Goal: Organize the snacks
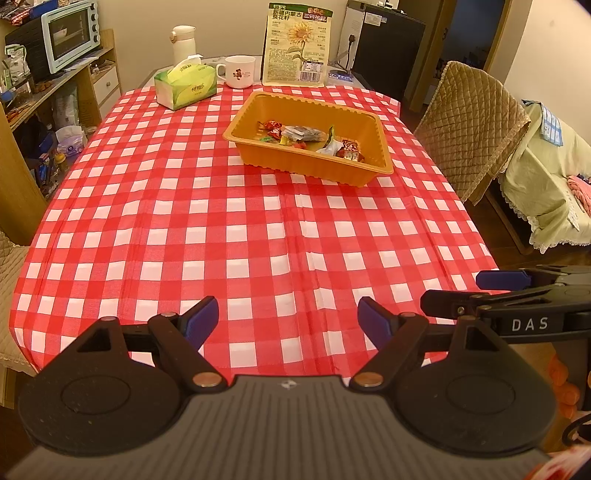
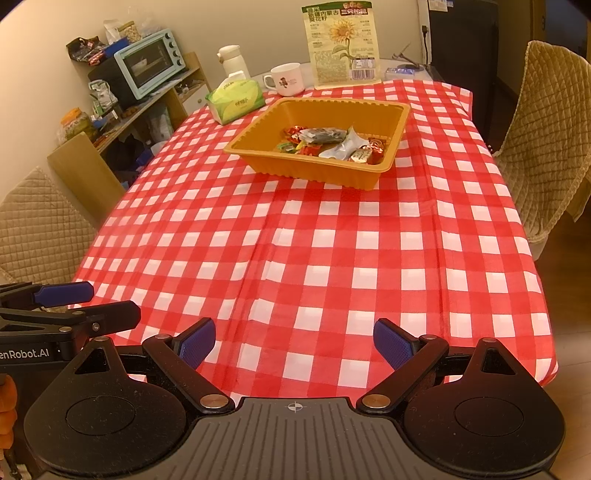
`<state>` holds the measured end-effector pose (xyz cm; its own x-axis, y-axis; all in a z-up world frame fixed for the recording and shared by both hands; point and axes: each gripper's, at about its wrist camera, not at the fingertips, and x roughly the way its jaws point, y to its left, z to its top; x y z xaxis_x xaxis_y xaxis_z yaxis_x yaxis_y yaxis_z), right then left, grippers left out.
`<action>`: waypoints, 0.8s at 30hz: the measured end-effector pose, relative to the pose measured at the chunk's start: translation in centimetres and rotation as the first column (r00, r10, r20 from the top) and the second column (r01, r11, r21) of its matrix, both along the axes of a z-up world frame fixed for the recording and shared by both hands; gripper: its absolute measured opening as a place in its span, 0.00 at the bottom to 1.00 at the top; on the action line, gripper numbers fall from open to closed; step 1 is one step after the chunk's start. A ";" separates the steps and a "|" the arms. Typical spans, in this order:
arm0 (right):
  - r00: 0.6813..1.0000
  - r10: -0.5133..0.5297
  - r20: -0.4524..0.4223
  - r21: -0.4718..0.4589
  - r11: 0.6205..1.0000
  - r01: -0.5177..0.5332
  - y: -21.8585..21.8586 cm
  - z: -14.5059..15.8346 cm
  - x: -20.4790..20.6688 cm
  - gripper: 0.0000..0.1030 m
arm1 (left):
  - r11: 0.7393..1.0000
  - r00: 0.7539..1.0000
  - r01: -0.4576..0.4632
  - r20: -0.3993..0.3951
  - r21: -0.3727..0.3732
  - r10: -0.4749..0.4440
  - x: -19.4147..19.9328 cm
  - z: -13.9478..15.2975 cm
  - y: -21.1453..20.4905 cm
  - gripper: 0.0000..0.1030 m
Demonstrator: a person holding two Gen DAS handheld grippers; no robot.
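Note:
An orange plastic tray (image 1: 373, 117) (image 2: 397, 122) sits on the far half of the red-and-white checked table. Several wrapped snacks (image 1: 310, 138) (image 2: 332, 144) lie inside it, among them a dark packet, a silver one and red candies. My left gripper (image 1: 288, 314) hovers open over the table's near edge with nothing between its blue pads. My right gripper (image 2: 293, 339) hangs open and holds nothing beside it, also at the near edge. Each gripper shows at the side of the other's view: the right gripper (image 1: 461, 291), the left gripper (image 2: 107, 304).
At the far end stand a tall sunflower-seed bag (image 1: 297, 44) (image 2: 341, 46), a white mug (image 1: 238, 72), a green tissue box (image 1: 184, 86) and a white flask (image 1: 183, 44). Quilted chairs (image 1: 469, 125) (image 2: 546, 122) flank the table. A shelf with a toaster oven (image 1: 68, 35) stands at left.

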<state>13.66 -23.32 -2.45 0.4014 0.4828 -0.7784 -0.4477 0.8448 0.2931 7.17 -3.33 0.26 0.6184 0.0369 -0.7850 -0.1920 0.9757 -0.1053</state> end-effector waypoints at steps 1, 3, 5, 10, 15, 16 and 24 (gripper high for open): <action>1.000 0.000 0.000 0.000 1.000 0.000 0.0 0.0 0.0 0.89 | 1.000 1.000 0.000 0.000 0.000 0.000 0.1 0.0 0.0 0.79; 1.000 0.000 -0.001 0.000 1.000 0.000 0.0 0.0 0.0 0.89 | 1.000 1.000 0.000 0.000 0.000 0.000 0.1 0.0 0.0 0.79; 1.000 0.000 0.000 0.000 1.000 0.000 0.0 0.0 0.0 0.89 | 1.000 1.000 0.000 0.000 0.000 0.000 0.1 0.0 0.0 0.79; 1.000 0.001 -0.001 0.000 1.000 -0.001 0.0 0.0 0.1 0.89 | 1.000 1.000 -0.002 -0.001 0.000 0.002 0.2 0.0 0.0 0.79; 1.000 0.000 -0.002 0.000 1.000 0.000 0.0 0.0 0.1 0.89 | 1.000 1.000 -0.001 -0.001 -0.001 0.001 0.2 0.0 0.0 0.79; 1.000 0.000 -0.002 -0.001 1.000 0.000 0.0 0.0 0.1 0.89 | 1.000 1.000 -0.001 -0.001 0.000 0.001 0.3 -0.1 0.0 0.79; 1.000 0.000 -0.002 -0.001 1.000 0.000 0.0 0.0 0.1 0.89 | 1.000 1.000 -0.001 -0.001 -0.001 0.001 0.3 0.0 0.1 0.79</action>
